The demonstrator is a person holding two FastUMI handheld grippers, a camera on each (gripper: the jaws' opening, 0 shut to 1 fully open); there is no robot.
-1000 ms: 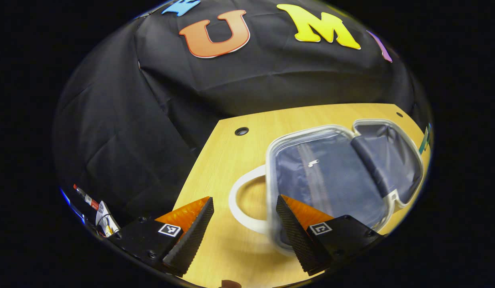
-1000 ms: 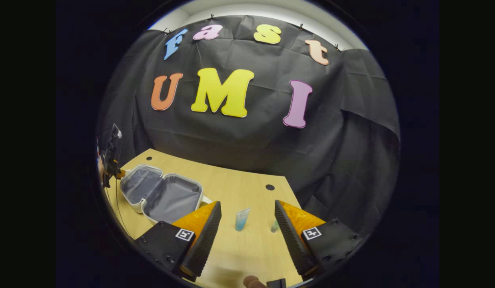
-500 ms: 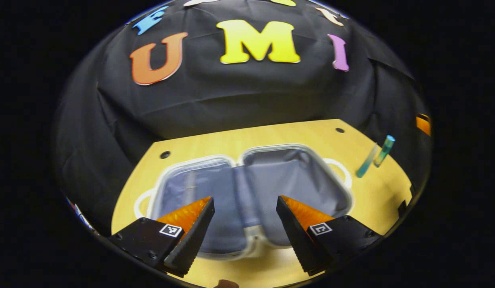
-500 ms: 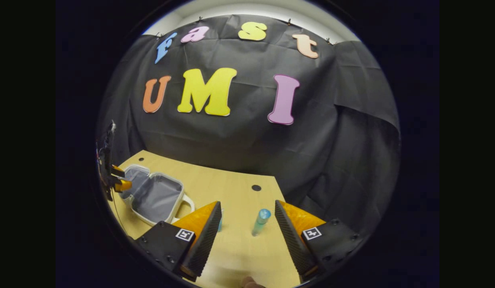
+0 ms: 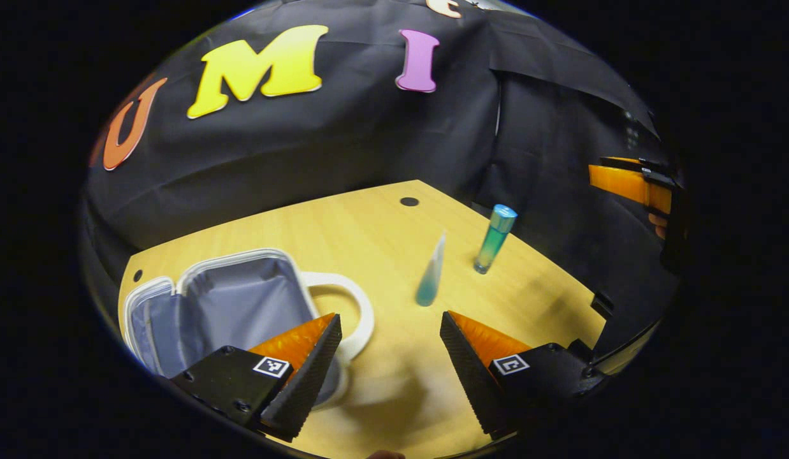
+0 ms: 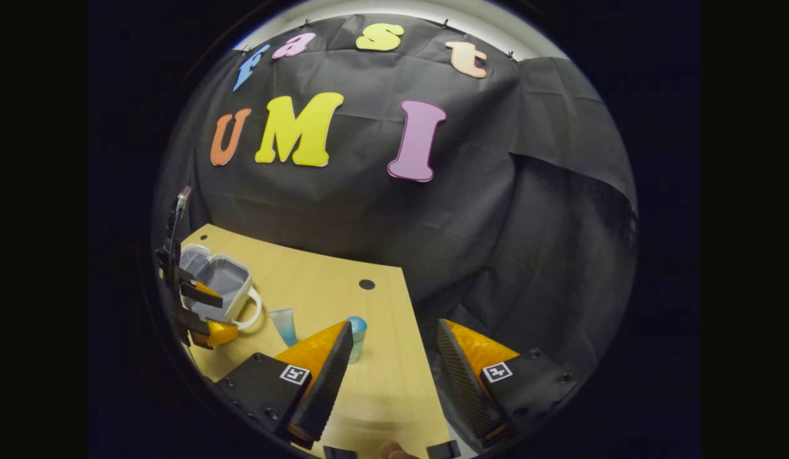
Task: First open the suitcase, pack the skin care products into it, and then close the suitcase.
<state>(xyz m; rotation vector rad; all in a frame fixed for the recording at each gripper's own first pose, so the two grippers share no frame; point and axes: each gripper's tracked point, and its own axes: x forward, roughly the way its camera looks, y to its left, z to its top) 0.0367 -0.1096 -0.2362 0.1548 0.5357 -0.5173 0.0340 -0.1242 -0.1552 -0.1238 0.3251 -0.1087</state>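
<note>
**Suitcase lies open as two skin care products stand by on the surface**

I hold my left hand-held gripper [image 5: 390, 347] above the wooden surface [image 5: 362, 229], its fingers spread wide with nothing between them. Just beyond and beside its left finger lies the open suitcase [image 5: 229, 306], grey lining up, its white handle [image 5: 353, 312] curving out toward the gap between my fingers. Ahead and slightly to the right of that gripper, a blue-green tube [image 5: 431, 280] stands on its cap, and a little farther right a bottle [image 5: 494, 238] with a blue cap stands upright; the two are near each other but apart. At the far right edge of the left gripper view, my other gripper and part of the hand holding it hang in the air beyond the surface's edge.

My right hand-held gripper [image 6: 394, 370] is likewise spread wide and empty, poised over the surface's right edge. The bottle [image 6: 356, 338] sits just behind its left finger, the tube [image 6: 283, 325] farther left, and the suitcase [image 6: 219, 280] well off to the left, beside my left gripper.
</note>
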